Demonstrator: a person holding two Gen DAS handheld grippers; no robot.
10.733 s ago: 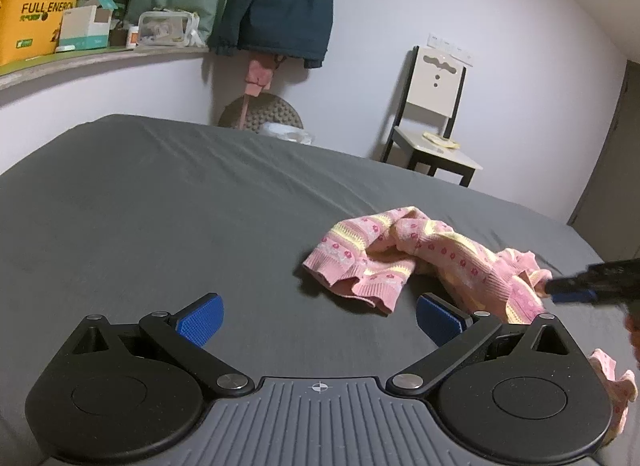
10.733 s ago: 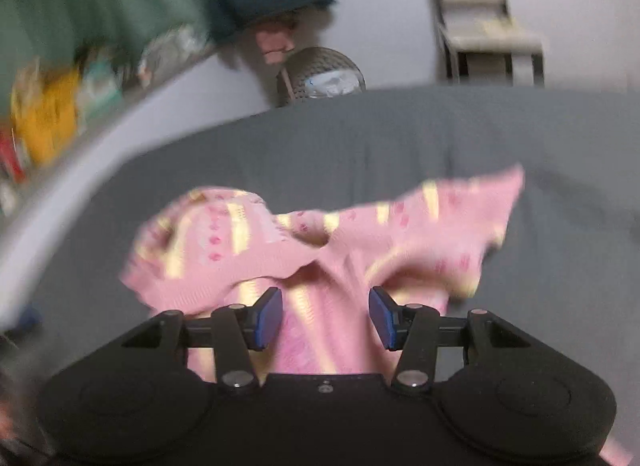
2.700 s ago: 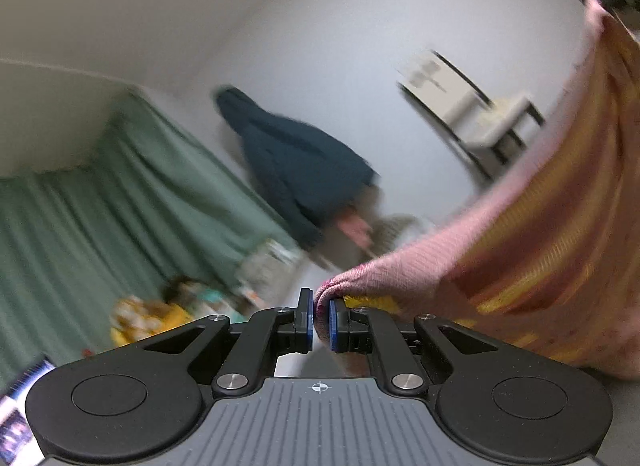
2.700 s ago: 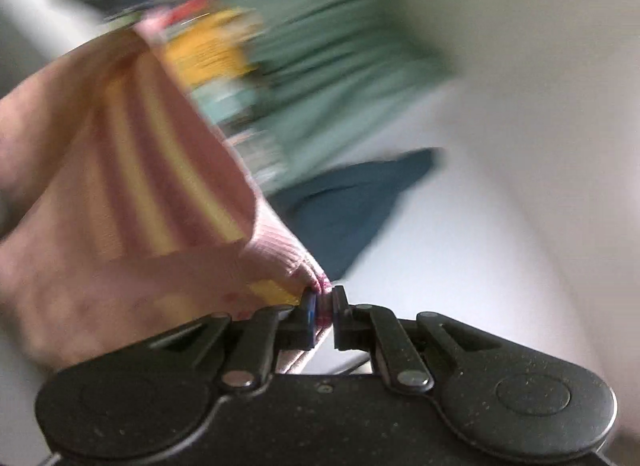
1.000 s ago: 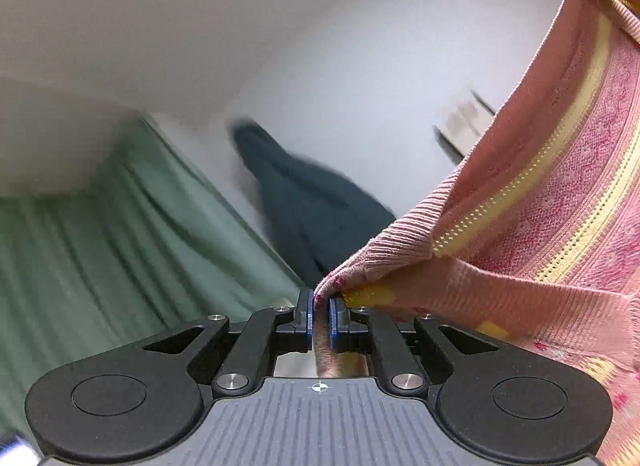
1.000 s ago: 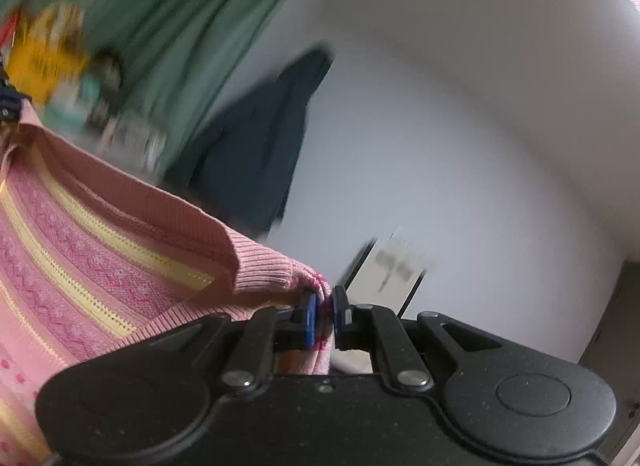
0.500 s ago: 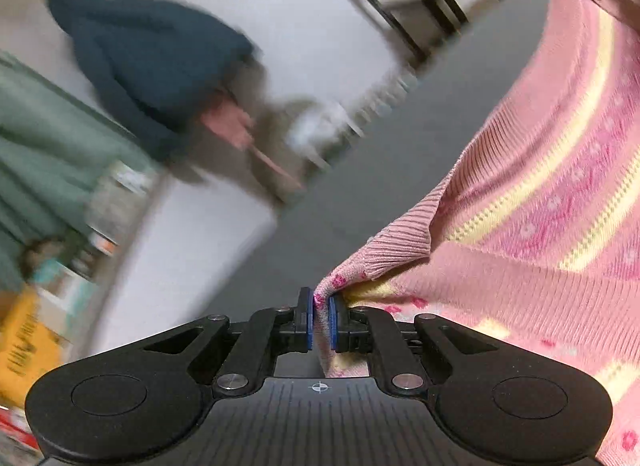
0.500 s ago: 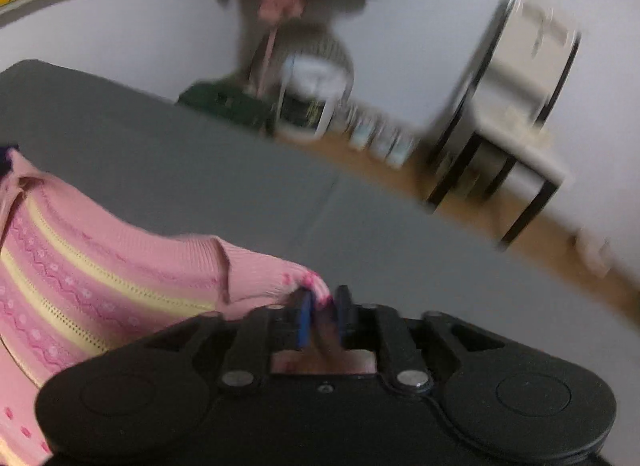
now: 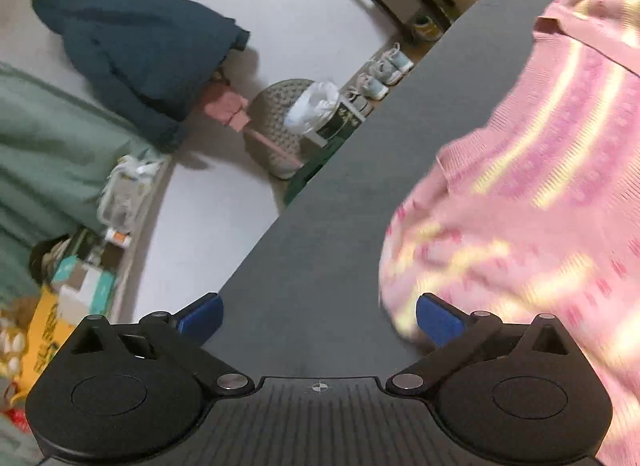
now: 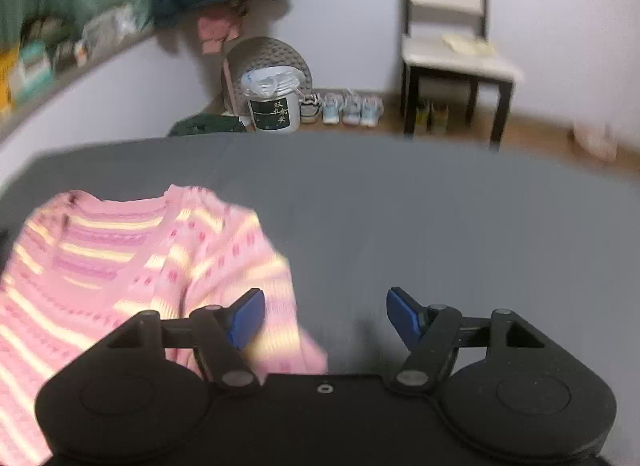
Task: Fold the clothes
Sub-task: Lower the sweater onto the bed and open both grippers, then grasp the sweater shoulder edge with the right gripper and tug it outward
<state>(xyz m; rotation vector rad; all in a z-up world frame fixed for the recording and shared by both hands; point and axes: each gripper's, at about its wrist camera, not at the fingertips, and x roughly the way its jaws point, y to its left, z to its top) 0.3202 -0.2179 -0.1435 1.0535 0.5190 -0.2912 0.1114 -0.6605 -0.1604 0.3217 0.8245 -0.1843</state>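
Half a second before, each hand-held gripper had been pinched on a shoulder of the sweater and held it up; now both had let go. The left hand-held gripper (image 9: 318,312) stood wide open with nothing between its blue pads, and the right hand-held gripper (image 10: 325,316) was likewise spread wide and empty.

The sweater (image 10: 120,266), pink with yellow stripes, had gone from hanging to lying on the grey bed (image 10: 400,205). It lay spread with its V-neck toward the bucket (image 10: 274,105) on the floor beyond the bed's far edge, so its long axis ran from that edge back toward the cameras. Its near sleeve was blurred in both views. The left gripper's right pad sat just beside the sweater's edge; the right gripper's left pad overlapped the sleeve, though contact could not be told.

The bucket held a white bag, bunched at its rim. Beside the bucket stood a row of shoes (image 10: 344,107).
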